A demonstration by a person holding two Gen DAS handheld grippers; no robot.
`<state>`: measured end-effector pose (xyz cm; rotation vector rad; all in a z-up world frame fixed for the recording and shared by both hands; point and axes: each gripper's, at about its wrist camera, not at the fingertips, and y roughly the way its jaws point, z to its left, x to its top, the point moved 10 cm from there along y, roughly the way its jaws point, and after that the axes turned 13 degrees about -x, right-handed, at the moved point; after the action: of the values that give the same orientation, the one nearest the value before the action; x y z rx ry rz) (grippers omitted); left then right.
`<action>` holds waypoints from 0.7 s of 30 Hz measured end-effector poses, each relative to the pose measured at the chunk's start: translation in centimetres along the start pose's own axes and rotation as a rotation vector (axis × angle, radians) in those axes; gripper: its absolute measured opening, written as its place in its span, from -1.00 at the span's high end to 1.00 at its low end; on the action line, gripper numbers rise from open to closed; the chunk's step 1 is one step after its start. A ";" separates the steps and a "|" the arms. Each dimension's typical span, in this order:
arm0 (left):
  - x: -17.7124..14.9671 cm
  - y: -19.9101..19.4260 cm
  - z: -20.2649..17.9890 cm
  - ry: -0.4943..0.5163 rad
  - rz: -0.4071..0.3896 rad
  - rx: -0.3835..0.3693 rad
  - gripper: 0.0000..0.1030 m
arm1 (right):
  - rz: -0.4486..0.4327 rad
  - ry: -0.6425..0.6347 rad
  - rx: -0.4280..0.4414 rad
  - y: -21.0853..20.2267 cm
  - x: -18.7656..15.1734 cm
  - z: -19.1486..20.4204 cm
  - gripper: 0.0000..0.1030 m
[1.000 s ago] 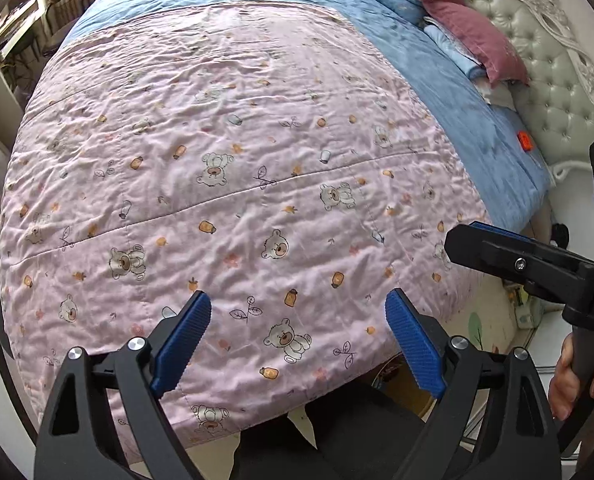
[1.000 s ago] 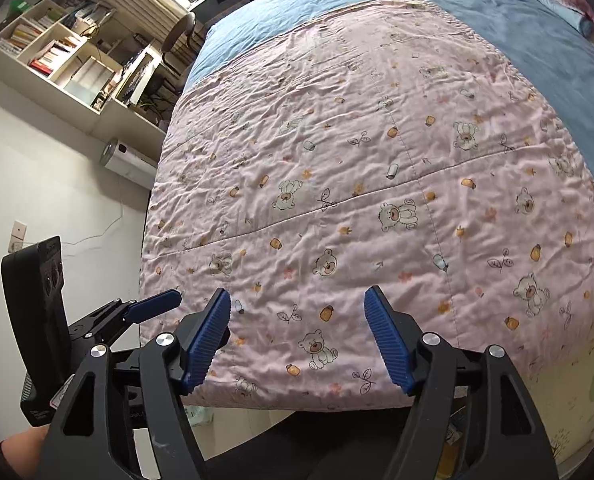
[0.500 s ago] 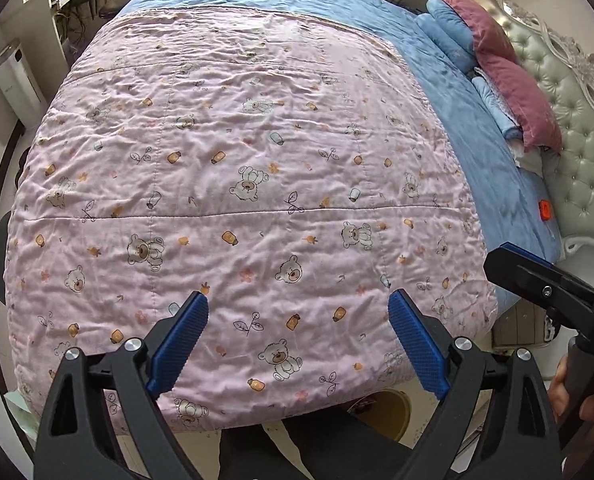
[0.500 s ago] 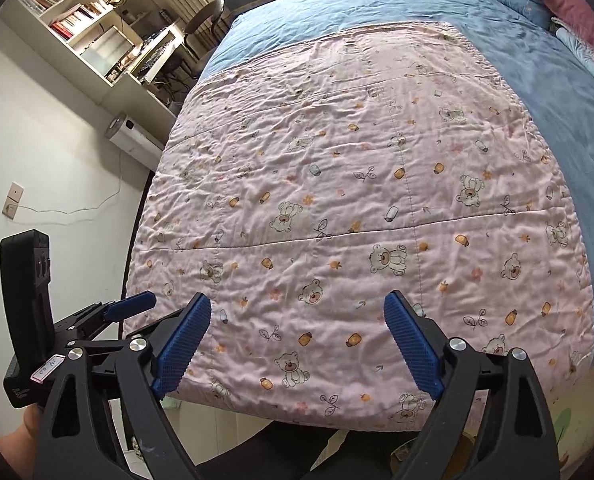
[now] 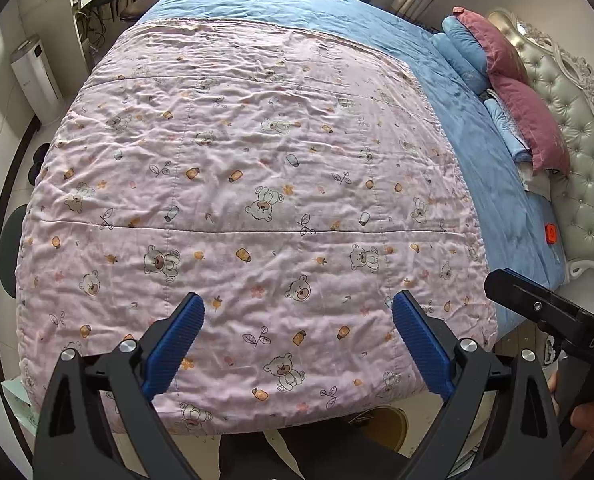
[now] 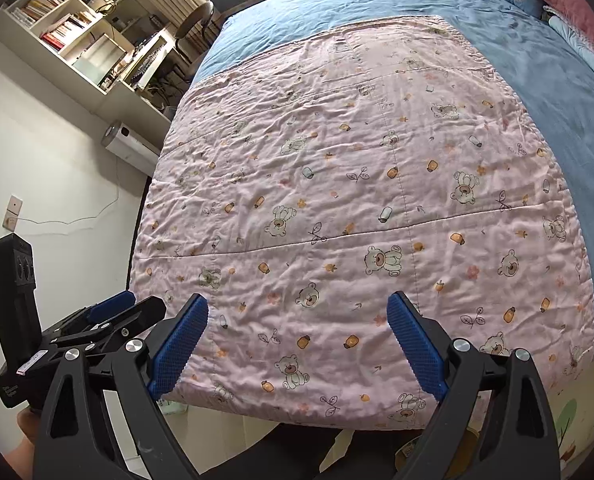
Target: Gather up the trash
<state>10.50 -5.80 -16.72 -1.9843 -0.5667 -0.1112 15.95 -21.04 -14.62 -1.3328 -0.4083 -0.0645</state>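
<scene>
My left gripper [image 5: 297, 312] is open and empty, held above the near edge of a pink quilt [image 5: 257, 200] with a bear print that covers the bed. My right gripper [image 6: 297, 312] is also open and empty above the same quilt [image 6: 357, 200]. Each gripper shows at the side of the other's view: the right one [image 5: 545, 312] and the left one [image 6: 109, 312]. A small orange object [image 5: 551, 234] lies on the blue sheet [image 5: 497, 168] near the headboard. I see no clear trash on the quilt.
Pink and blue pillows [image 5: 513, 92] lie against a tufted headboard [image 5: 577, 120]. A white air purifier [image 5: 37, 80] stands on the floor at the left. Shelves and a desk [image 6: 85, 32] line the far wall. A round brown bin [image 5: 381, 424] sits on the floor under the bed's near edge.
Both grippers have risen and tilted up, so more of the bed's far end, pillows and room shows. Both stay open and empty.
</scene>
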 end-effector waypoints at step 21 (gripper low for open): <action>0.1 -0.1 0.0 0.028 -0.015 0.011 -0.91 | 0.003 0.006 -0.016 0.2 -0.3 0.0 -0.71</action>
<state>10.51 -5.77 -16.57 -1.9649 -0.5629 -0.1438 15.70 -21.04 -14.90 -1.3490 -0.4013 -0.0698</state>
